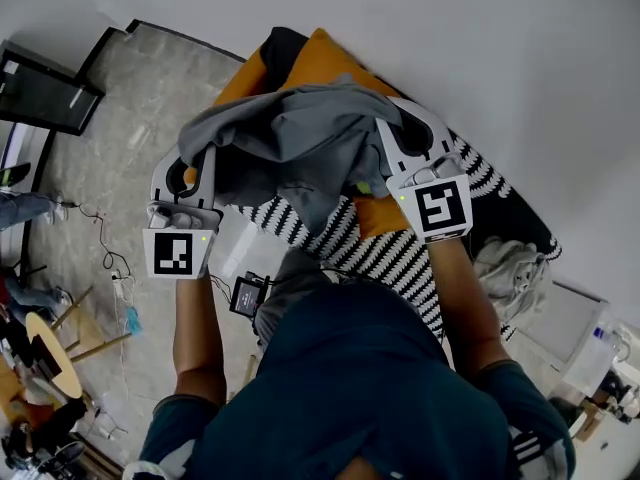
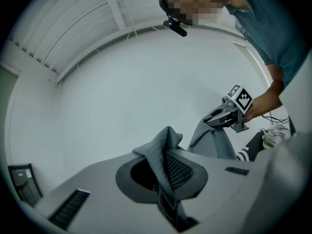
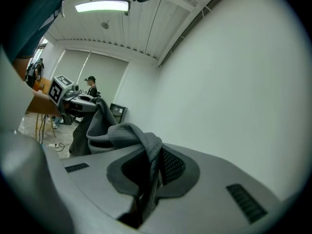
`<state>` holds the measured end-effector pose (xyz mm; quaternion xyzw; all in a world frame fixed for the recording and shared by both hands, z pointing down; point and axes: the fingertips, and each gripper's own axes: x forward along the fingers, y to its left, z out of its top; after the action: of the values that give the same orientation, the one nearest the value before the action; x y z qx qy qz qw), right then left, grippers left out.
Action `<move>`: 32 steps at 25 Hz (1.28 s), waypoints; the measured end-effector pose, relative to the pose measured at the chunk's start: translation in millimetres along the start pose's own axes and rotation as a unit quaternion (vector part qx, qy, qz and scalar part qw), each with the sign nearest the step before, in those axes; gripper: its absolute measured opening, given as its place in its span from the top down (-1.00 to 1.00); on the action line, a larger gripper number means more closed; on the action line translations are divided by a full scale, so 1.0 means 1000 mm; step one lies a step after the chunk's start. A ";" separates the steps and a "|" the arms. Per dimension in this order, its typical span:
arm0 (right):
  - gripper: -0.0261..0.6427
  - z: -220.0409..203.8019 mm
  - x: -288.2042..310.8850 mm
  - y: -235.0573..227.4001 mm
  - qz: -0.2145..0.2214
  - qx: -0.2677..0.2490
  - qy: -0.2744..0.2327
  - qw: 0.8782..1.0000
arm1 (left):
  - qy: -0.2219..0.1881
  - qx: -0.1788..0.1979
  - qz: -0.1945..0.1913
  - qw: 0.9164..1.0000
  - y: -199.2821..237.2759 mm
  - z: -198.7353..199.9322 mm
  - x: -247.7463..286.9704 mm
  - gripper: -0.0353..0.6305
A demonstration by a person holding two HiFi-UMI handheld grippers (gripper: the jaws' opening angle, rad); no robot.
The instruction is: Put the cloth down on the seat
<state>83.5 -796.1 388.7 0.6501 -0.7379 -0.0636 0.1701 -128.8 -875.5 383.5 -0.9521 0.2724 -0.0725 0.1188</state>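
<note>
Two tools pinch the grey waffle-weave cloth (image 1: 300, 138) between them: left tool (image 1: 192, 173) at nine o'clock, right tool (image 1: 398, 138) at three. It hangs over the black-and-white striped seat (image 1: 395, 258), orange cushion (image 1: 325, 63) beyond at twelve.

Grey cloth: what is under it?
Below the crumpled grey cloth you can see an orange cushion and a black-and-white striped seat cover. The part right beneath the cloth is hidden.
</note>
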 end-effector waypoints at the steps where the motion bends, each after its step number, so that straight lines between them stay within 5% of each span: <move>1: 0.82 -0.004 0.004 -0.005 -0.003 0.001 0.002 1.000 | 0.001 -0.003 0.000 1.000 0.001 -0.003 0.007 0.83; 32: 0.82 -0.134 0.145 -0.083 -0.059 0.019 0.044 0.997 | 0.036 -0.041 -0.023 0.998 0.040 -0.144 0.166 0.83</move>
<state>191.8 -933.4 512.5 0.6976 -0.6911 -0.0308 0.1867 -38.3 -1024.4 523.2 -0.9588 0.2577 -0.0981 0.0681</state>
